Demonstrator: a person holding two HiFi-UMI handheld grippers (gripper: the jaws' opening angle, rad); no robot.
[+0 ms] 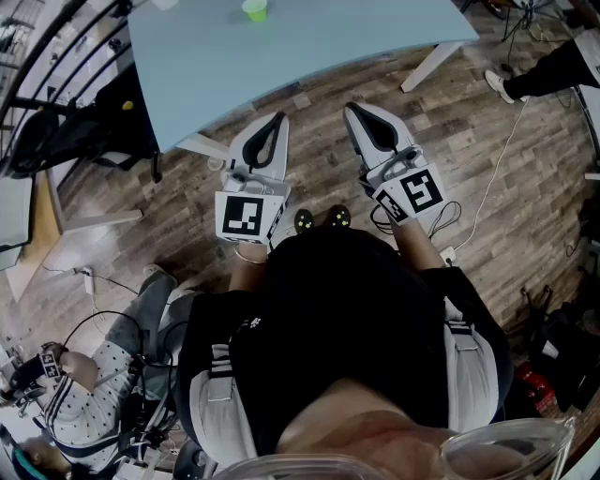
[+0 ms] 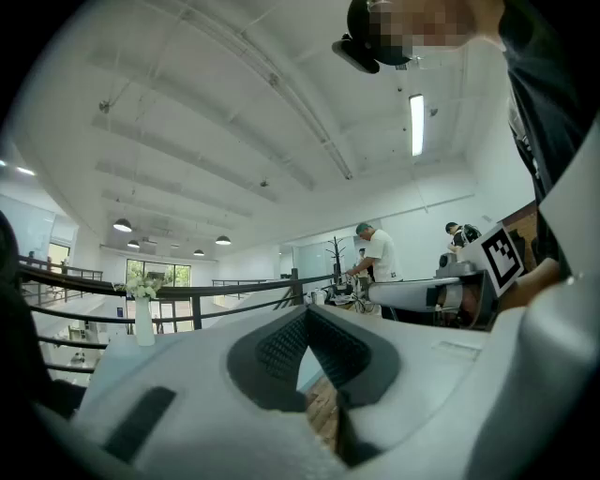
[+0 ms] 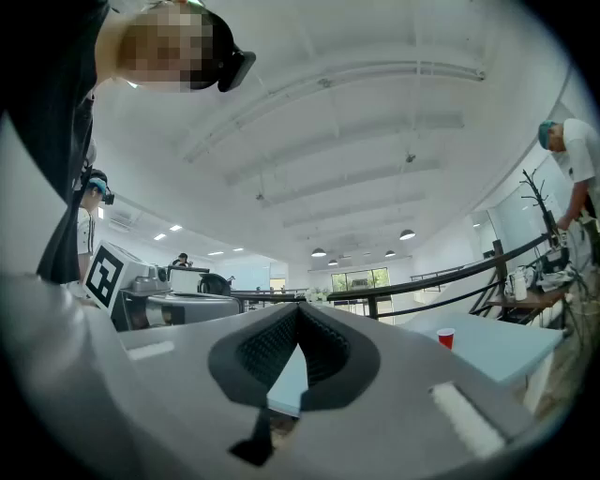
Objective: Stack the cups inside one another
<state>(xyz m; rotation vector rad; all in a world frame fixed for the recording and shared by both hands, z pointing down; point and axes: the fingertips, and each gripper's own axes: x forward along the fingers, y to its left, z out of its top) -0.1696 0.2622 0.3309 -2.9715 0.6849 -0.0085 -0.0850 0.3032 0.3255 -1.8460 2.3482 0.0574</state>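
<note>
Now the left gripper (image 1: pixel 278 119) is held with its jaws pressed together, and nothing is caught between them. The right gripper (image 1: pixel 353 109) is held just beside it, and its jaws are closed on nothing too. Both grippers are pointed forward over the wood floor (image 1: pixel 487 187), just short of the near edge of a light blue table (image 1: pixel 281 56). A green cup (image 1: pixel 254 9) is seen far across that table, well apart from both grippers and a bit closer to the left one's side. The table's edge and its bare top lie between the grippers and this cup. In the right gripper view, a red cup (image 3: pixel 446 338) is seen on the blue table, off to the right of the closed jaws and well apart from them. In the left gripper view, a white vase with flowers (image 2: pixel 142 319) is seen to the left of the jaws, near a dark railing (image 2: pixel 187 292). A pair of dark shoes (image 1: pixel 321 218) is seen on the floor under the grippers. A seated person (image 1: pixel 84 394) is seen low at the left of the head view, with cables lying around.
</note>
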